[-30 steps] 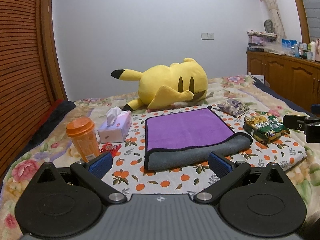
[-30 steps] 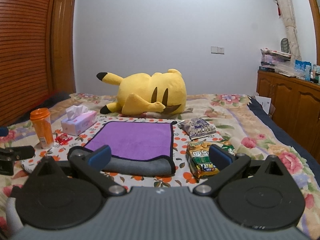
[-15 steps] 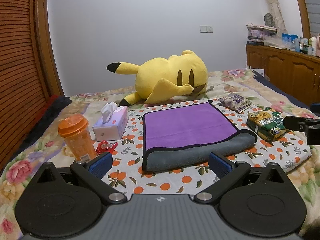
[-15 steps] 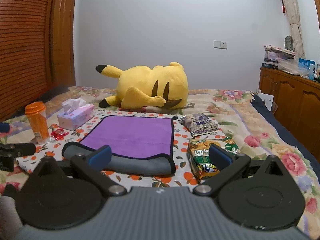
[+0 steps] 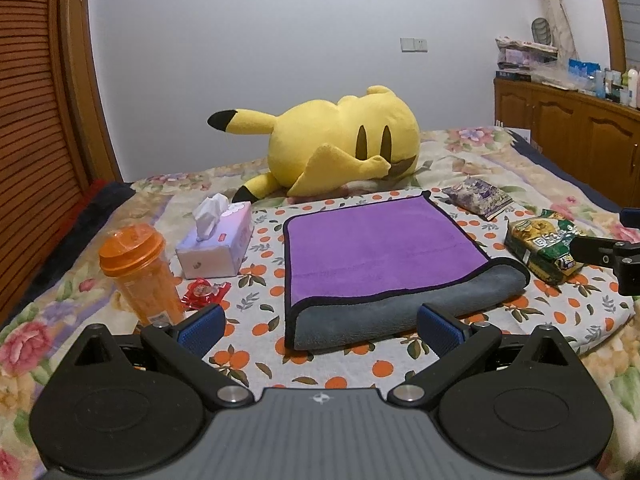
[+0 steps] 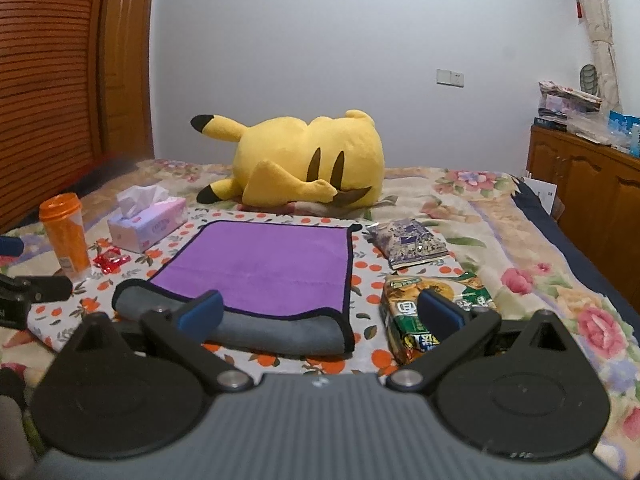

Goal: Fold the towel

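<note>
A purple towel (image 5: 372, 248) with a grey underside lies folded on the orange-print cloth (image 5: 260, 312) on the bed; its grey fold edge (image 5: 400, 312) faces me. It also shows in the right wrist view (image 6: 272, 264). My left gripper (image 5: 320, 326) is open and empty, just short of the fold's near left part. My right gripper (image 6: 320, 312) is open and empty, near the fold's right end. Part of the right gripper (image 5: 608, 256) shows at the left wrist view's right edge.
An orange cup (image 5: 140, 272), a tissue box (image 5: 216, 248) and a red wrapper (image 5: 204, 292) sit left of the towel. A green snack bag (image 5: 548, 248) and a purple packet (image 5: 478, 196) sit right. A yellow plush (image 5: 340, 148) lies behind. Wooden cabinets (image 5: 580, 136) stand right.
Both grippers have moved slightly, shifting the view; the towel appears a little nearer and lower in the frames. The towel itself has not moved. Both grippers stay open.
</note>
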### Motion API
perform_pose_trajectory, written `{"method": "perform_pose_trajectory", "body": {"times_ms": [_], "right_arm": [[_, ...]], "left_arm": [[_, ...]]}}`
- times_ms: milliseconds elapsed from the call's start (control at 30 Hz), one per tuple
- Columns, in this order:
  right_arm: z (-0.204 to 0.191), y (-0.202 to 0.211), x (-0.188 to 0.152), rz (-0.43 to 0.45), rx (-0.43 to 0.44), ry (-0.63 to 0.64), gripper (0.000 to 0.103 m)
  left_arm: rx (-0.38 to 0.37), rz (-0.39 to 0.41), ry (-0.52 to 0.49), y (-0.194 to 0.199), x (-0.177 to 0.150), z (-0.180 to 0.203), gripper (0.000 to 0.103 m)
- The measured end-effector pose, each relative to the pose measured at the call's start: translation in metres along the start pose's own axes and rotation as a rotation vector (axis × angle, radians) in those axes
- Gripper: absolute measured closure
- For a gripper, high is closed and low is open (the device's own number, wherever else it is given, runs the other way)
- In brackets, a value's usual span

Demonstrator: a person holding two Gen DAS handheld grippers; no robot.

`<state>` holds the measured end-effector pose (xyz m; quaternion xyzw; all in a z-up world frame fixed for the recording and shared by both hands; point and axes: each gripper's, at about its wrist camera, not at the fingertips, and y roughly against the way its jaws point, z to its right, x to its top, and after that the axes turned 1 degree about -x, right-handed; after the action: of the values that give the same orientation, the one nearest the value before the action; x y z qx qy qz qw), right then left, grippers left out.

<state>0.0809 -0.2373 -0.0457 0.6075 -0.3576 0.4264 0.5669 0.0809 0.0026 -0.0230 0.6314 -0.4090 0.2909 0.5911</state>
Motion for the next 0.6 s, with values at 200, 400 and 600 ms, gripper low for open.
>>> {"method": "perform_pose_trajectory", "body": {"times_ms": [200, 400, 600], "right_arm": [[0.000, -0.016, 0.003, -0.015, -0.001, 0.002, 0.000], [0.001, -0.028, 0.005, -0.027, 0.005, 0.001, 0.000], [0.001, -0.041, 0.008, -0.037, 0.014, 0.004, 0.000]], "left_arm": [[0.003, -0.013, -0.010, -0.014, 0.002, -0.002, 0.000], [-0.008, -0.026, -0.003, -0.025, 0.005, -0.007, 0.001], [-0.010, -0.036, -0.007, -0.038, 0.008, -0.010, 0.004]]}}
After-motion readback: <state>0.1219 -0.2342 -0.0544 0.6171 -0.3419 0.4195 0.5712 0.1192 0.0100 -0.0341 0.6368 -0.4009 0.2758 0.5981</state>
